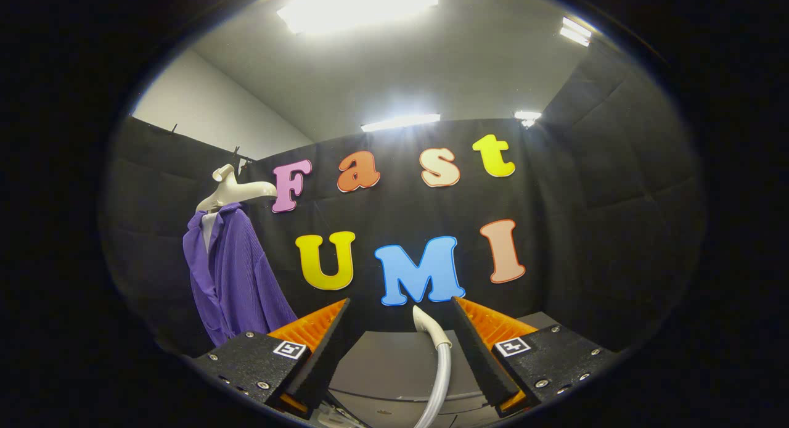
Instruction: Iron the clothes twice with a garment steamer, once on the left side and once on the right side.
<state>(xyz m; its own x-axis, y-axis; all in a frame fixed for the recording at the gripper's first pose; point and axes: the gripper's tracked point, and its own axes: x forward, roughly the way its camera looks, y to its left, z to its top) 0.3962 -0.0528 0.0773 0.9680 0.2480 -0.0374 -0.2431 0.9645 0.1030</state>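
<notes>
A purple shirt [237, 274] hangs on a cream hanger [234, 190] against the booth wall, off to the left and well beyond my fingers. My gripper [400, 304] stands open. A pale steamer hose [439, 360] rises between the fingers, closer to the right one, and ends in a curved tip. Neither finger touches it. The steamer head itself is hidden.
A grey surface [382, 360] lies low between and just beyond the fingers. The black cloth wall closes the space behind it and on both sides.
</notes>
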